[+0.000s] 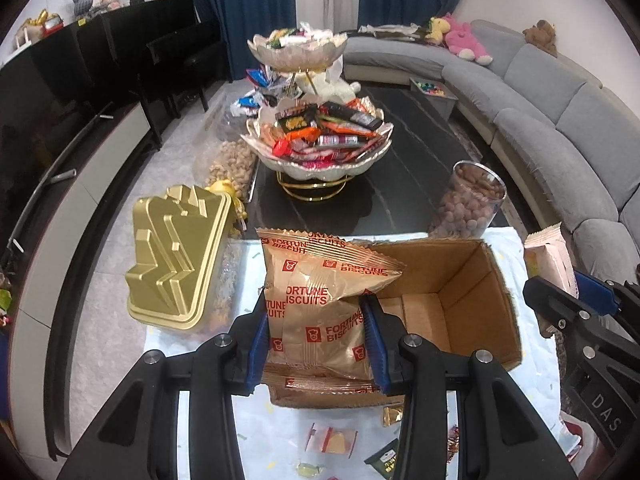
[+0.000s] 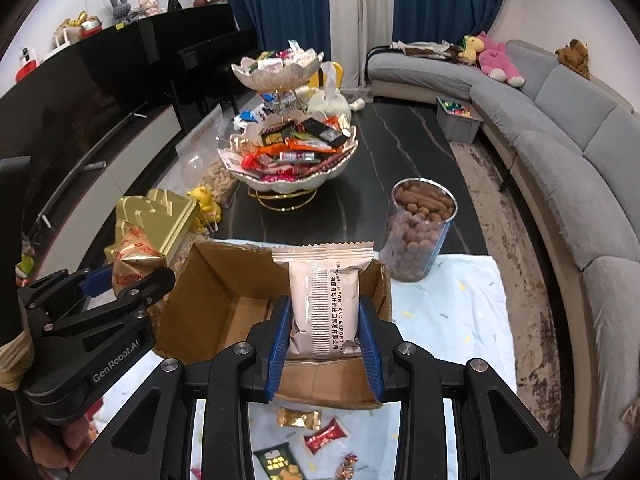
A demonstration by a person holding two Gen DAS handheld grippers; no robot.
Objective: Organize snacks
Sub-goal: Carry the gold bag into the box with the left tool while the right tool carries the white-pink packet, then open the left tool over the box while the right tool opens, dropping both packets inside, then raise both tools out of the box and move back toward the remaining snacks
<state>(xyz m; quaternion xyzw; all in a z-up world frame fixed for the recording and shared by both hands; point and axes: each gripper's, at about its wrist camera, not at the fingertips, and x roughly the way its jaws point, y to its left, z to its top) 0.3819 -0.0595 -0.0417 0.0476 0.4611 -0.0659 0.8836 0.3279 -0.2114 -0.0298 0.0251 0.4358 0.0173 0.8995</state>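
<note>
The left gripper (image 1: 316, 340) clenched a gold biscuit packet (image 1: 320, 304) — the right gripper (image 2: 324, 344) clenched a pale pink packet (image 2: 324, 312) — both held just above the open cardboard box (image 1: 476, 292).

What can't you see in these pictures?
- Cardboard box floor: both views, hidden by the Fortune Biscuits packet and pink packet.
- Gold box contents: lid shut.
- Lower table snacks: cut off by claws and the bottom edge.
- Tiered tray wrappers: too small to read.
</note>
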